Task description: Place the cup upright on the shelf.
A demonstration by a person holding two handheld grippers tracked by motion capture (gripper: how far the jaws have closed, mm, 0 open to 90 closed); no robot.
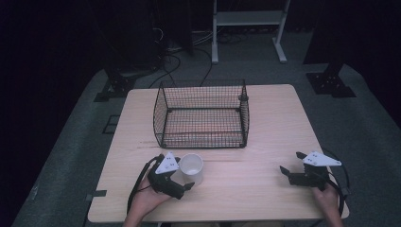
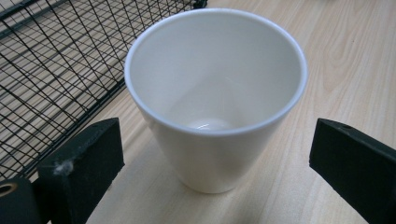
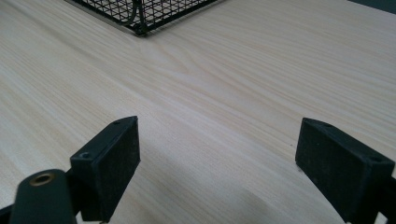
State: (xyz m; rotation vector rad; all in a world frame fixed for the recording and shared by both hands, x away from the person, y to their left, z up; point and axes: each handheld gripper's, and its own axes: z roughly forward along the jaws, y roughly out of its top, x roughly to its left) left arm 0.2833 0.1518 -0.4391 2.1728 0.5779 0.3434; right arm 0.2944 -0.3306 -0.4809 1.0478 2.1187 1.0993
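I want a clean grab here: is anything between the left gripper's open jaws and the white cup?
Nothing visible. The left gripper is open with the white cup upright between its jaws, gaps on both sides. The wire basket stands apart, beyond the cup.

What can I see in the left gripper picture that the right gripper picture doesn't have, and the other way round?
Left gripper view: a white cup standing upright and empty between open jaws, which are apart from its sides, with the long mesh side of the basket beside it.

Right gripper view: open jaws with bare table between them, and just a corner of the basket far ahead.

Both: two black jaws spread wide, the pale wooden table and the black wire basket.
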